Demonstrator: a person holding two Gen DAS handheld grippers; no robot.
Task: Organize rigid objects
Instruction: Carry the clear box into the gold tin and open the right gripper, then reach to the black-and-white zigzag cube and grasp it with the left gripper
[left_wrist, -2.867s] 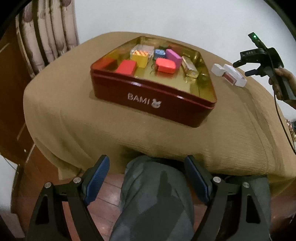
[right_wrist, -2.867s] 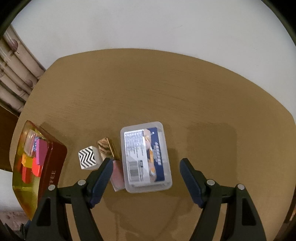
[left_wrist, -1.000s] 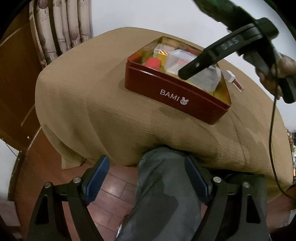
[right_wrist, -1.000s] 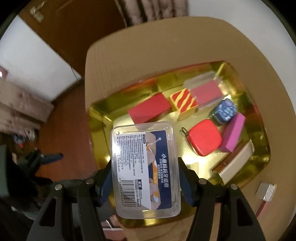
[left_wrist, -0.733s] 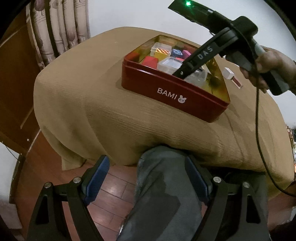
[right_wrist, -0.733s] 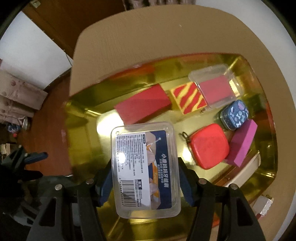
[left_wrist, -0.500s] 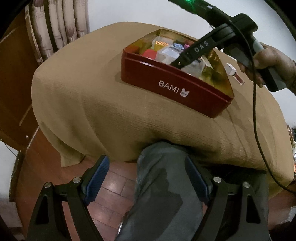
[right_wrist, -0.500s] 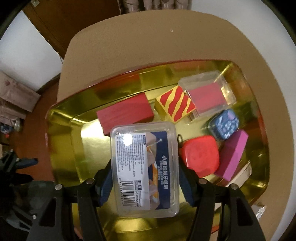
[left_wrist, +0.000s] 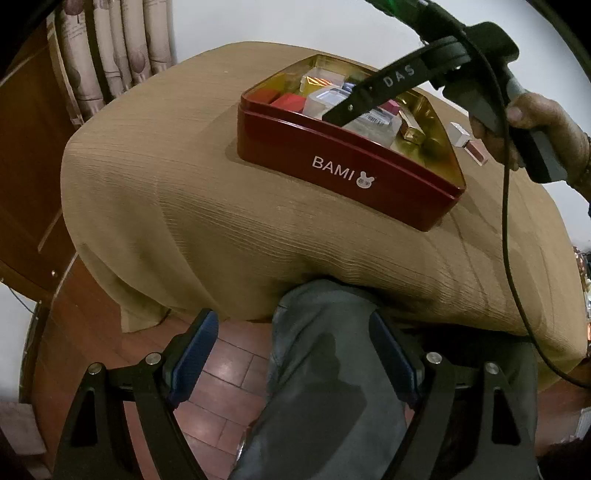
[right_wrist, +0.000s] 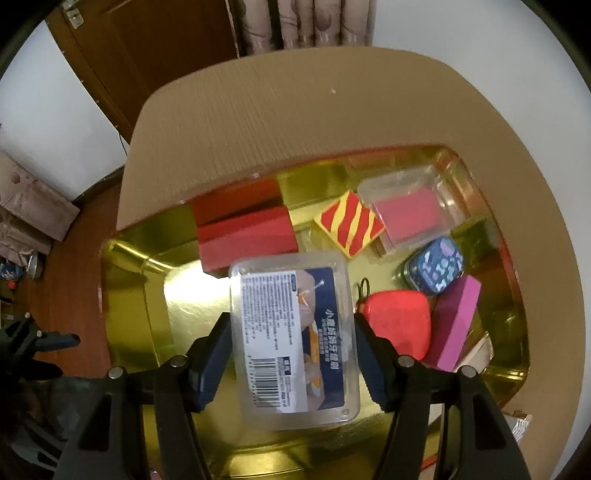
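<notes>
My right gripper (right_wrist: 293, 354) is shut on a clear plastic box (right_wrist: 293, 339) with a printed label and holds it low inside the red BAMI tin (left_wrist: 332, 166), over its gold floor (right_wrist: 192, 295). The tin holds a red block (right_wrist: 247, 236), a red-and-yellow striped cube (right_wrist: 349, 223), a clear case with a pink pad (right_wrist: 410, 210), a blue patterned tin (right_wrist: 436, 267), a red pouch (right_wrist: 397, 319) and a magenta block (right_wrist: 456, 321). My left gripper (left_wrist: 291, 360) is open and empty, below the table edge over a knee.
The tin sits on a tan tablecloth (left_wrist: 166, 177). Two small items (left_wrist: 467, 142) lie on the cloth to the right of the tin. A curtain (left_wrist: 110, 48) and a wooden door (right_wrist: 147, 55) stand beyond the table. A cable (left_wrist: 506, 221) hangs from the right gripper.
My right gripper closed on the clear box beside the tin, carried it over the tin and has lowered it inside. The left gripper stayed open and nearly still.
</notes>
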